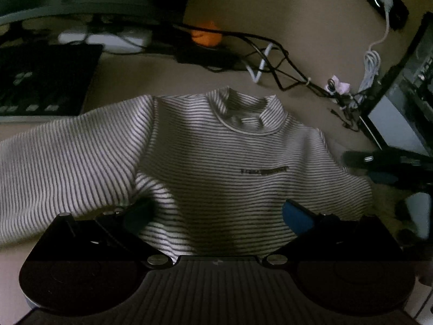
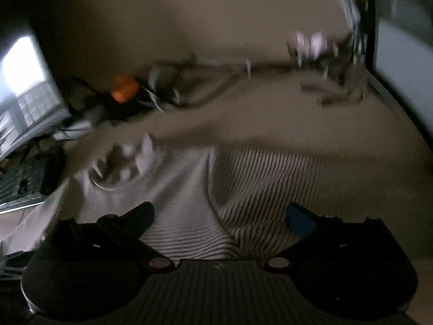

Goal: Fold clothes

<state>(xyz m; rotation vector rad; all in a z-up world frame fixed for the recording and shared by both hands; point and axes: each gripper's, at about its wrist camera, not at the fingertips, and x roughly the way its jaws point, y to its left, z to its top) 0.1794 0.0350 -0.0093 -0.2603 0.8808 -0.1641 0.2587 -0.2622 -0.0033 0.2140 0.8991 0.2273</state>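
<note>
Your left gripper [image 1: 216, 214] hovers over the lower front of a striped sweater [image 1: 205, 157], its fingers spread wide with nothing between them; one finger carries a blue pad [image 1: 296, 218]. The sweater lies face up on a beige table [image 1: 297, 40], mock-neck collar [image 1: 247, 113] pointing away from you, one sleeve [image 1: 62, 168] spread out toward the left. A short dark line of chest lettering [image 1: 263, 170] is present but too small and blurred to read. Behind the collar run tangled black cables [image 1: 273, 65], a coiled white cable [image 1: 372, 65], an orange object [image 1: 207, 36] and a dark keyboard [image 1: 40, 81]. Your right gripper [image 2: 220, 215], seen in a motion-blurred view, also has its fingers wide apart and empty, above the striped fabric near a seam. It also enters the left view at the right edge, beside the sweater's shoulder.
</note>
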